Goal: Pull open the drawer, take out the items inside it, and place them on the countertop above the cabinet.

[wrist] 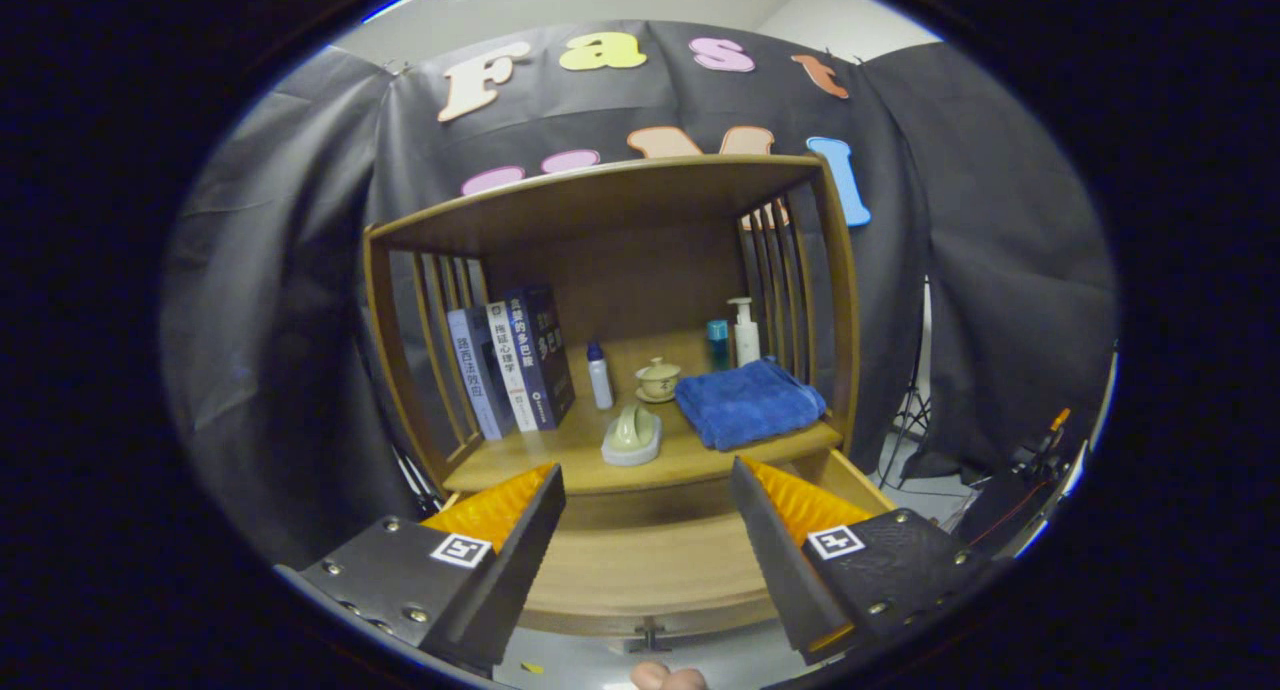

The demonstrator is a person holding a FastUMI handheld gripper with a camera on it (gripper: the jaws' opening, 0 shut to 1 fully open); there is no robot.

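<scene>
I have the fingers [645,515] spread wide apart with nothing between them but air; they grip nothing. Directly below and between them lies the drawer [640,565], pulled out toward me, its wooden floor showing bare where I can see it; its small dark handle [650,638] sits at the near edge, with a fingertip [668,678] of a person's hand just under it. Just beyond the fingers runs the desk [690,460], the wooden top of the cabinet, under an open shelf frame [600,195] with slatted sides. On it, just ahead of the gap between the fingers, rests a pale green lidded piece [632,436]; beyond that stands a small cream teacup [658,378] on a saucer; beside these a little white bottle [600,375] with a blue cap. Ahead of the right finger a folded blue towel [750,402] lies flat; behind it stand a white pump bottle [745,332] and a teal container [718,342]. Ahead of the left finger several books [515,368] lean upright against the slats.
</scene>
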